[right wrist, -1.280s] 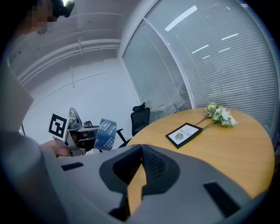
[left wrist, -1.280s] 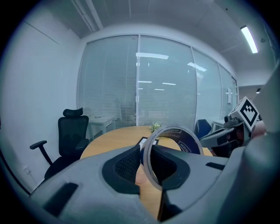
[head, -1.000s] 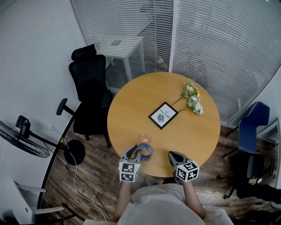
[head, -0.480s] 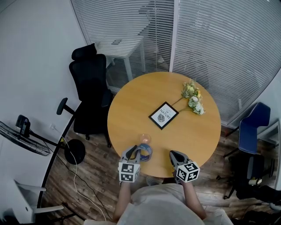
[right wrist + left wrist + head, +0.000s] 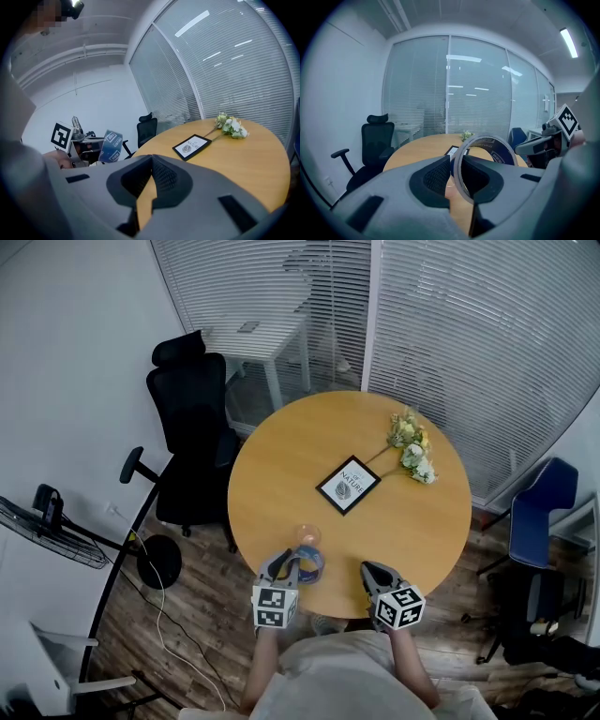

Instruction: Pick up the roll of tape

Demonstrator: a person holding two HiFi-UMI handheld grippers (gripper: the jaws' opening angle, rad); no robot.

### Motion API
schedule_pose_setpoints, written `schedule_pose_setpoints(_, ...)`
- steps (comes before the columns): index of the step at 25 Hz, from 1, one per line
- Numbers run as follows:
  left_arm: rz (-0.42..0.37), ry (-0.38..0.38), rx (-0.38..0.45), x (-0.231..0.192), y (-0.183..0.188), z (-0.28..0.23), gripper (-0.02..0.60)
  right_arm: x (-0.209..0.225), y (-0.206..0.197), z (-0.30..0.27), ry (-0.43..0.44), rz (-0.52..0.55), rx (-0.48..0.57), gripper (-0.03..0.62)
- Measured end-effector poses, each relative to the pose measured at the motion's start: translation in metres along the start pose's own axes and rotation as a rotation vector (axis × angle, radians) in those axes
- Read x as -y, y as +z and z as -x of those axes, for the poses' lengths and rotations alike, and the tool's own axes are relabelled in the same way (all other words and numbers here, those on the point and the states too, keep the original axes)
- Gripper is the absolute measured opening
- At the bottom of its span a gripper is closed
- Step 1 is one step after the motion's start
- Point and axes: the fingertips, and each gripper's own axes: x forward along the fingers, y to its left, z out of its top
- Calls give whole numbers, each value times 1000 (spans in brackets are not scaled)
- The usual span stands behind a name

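The roll of tape (image 5: 311, 564) is blue with white print, and its ring stands on edge over the near rim of the round wooden table (image 5: 281, 474). My left gripper (image 5: 292, 564) is shut on it. In the left gripper view the jaws of the left gripper (image 5: 457, 169) pinch the ring's wall, and the tape (image 5: 500, 151) curves away to the right. The right gripper view shows the tape (image 5: 111, 145) held up beside the left gripper's marker cube (image 5: 61, 135). My right gripper (image 5: 373, 574) is shut and empty to the tape's right, its pads (image 5: 164, 176) pressed together.
A small pinkish round object (image 5: 308, 535) sits just beyond the tape. A framed card (image 5: 348, 486) lies mid-table, with a flower bunch (image 5: 411, 448) at the far right. A black office chair (image 5: 192, 427) stands left, a blue chair (image 5: 539, 512) right, and a floor fan (image 5: 52, 535) far left.
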Motion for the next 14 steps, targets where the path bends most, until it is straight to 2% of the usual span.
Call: schedule_pose_setpoints(14, -6, -20, -7, 12, 0, -9, 60, 5, -5, 3, 26, -32, -17, -3)
